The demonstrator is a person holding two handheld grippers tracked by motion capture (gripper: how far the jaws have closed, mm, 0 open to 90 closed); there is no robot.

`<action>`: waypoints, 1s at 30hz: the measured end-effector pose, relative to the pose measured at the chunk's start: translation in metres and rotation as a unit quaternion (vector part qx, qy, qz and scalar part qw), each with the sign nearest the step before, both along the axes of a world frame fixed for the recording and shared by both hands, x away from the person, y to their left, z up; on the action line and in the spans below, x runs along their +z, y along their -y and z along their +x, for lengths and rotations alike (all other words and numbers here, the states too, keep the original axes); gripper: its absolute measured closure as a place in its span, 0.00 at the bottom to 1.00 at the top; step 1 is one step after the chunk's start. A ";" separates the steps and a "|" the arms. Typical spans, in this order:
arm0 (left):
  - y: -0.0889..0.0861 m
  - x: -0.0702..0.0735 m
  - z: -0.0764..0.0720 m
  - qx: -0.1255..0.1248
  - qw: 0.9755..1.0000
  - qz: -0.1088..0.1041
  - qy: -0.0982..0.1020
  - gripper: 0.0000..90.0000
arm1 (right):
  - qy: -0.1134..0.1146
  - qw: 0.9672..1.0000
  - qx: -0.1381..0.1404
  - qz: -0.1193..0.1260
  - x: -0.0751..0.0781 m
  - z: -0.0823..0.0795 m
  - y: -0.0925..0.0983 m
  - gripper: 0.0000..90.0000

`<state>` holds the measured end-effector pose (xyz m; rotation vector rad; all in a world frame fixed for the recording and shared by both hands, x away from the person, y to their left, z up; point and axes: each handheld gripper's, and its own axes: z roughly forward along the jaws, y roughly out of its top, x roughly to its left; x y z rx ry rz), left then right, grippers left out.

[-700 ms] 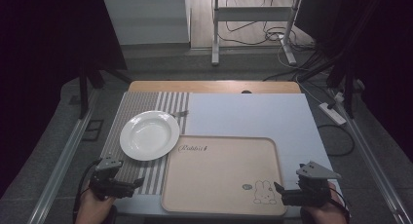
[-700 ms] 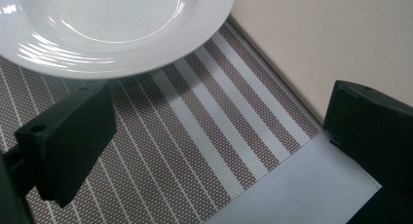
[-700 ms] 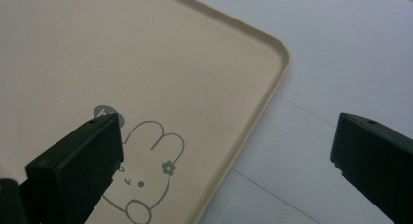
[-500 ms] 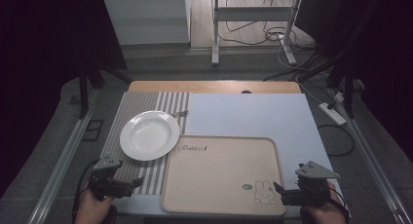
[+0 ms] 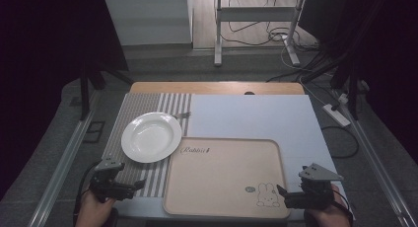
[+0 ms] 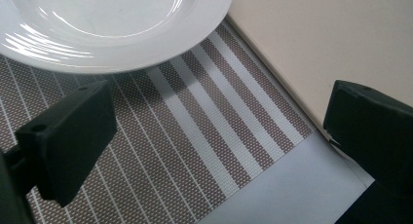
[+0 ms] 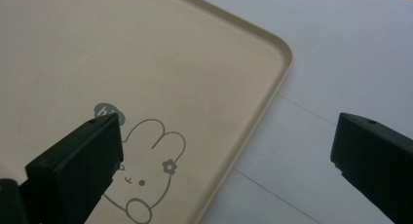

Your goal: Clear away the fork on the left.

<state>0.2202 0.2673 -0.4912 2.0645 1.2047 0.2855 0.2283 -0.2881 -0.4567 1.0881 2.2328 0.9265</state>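
A white plate [image 5: 151, 136] rests on a striped placemat [image 5: 148, 103] at the table's left. To its right lies a beige tray [image 5: 224, 175] with a rabbit drawing [image 5: 266, 195] near its front right corner. My left gripper [image 5: 132, 183] hovers at the front left over the placemat, jaws wide open and nothing between them. In the left gripper view the plate [image 6: 112, 24] lies just ahead of the jaws. My right gripper [image 5: 282, 193] sits at the front right, open and empty, over the tray's right rim [image 7: 253, 121].
A pale blue sheet [image 5: 251, 113] covers the table's middle and right. A wooden strip [image 5: 217, 88] runs along the far edge. Beyond the table stand a metal stand [image 5: 256, 24] and cables on the floor; a power strip [image 5: 336, 114] lies off the right side.
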 end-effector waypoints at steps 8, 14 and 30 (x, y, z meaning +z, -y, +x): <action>0.004 0.000 0.004 -0.012 1.000 0.009 -0.002 0.00 | -0.002 1.000 0.002 -0.004 -0.001 0.000 -0.001 0.00; 0.011 -0.001 0.012 -0.028 1.000 0.010 0.000 0.00 | -0.004 1.000 0.002 -0.005 -0.001 0.001 -0.001 0.00; 0.014 -0.003 0.028 -0.040 0.999 0.002 0.003 0.00 | -0.007 1.000 0.003 -0.007 -0.001 0.001 -0.001 0.00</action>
